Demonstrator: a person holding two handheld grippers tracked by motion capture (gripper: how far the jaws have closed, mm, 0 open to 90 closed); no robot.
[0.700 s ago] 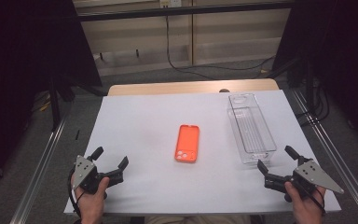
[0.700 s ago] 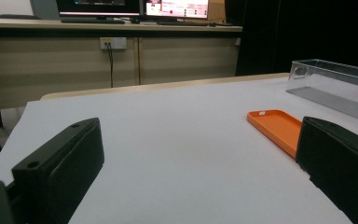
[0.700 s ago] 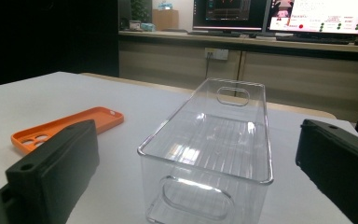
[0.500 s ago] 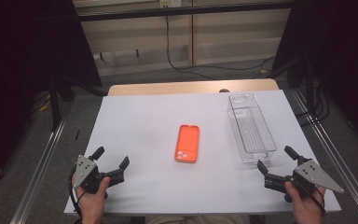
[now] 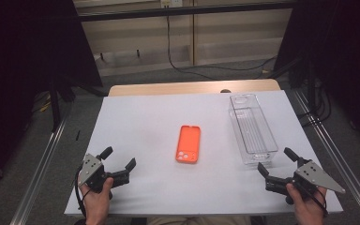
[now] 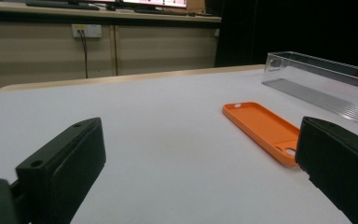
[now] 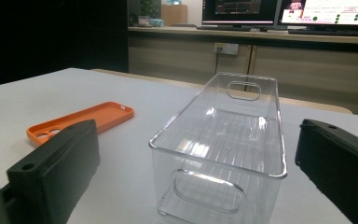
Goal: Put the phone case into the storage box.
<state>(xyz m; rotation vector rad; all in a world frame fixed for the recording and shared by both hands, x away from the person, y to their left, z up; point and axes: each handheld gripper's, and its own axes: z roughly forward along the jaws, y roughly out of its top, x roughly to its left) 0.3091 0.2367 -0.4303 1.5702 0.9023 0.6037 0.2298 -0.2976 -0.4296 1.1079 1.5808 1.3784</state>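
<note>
Orange phone case (image 5: pixel 188 143) – clear bin (image 5: pixel 252 129) – no legible writing.

In the left gripper view, the bin (image 6: pixel 321 77) is cut off by the right edge, and a corner of the phone case (image 6: pixel 263 130) is hidden behind a jaw. In the right gripper view, the bin's near base is cropped at the bottom. The monitors' (image 7: pixel 326 11) contents are blurred beyond reading.
</note>
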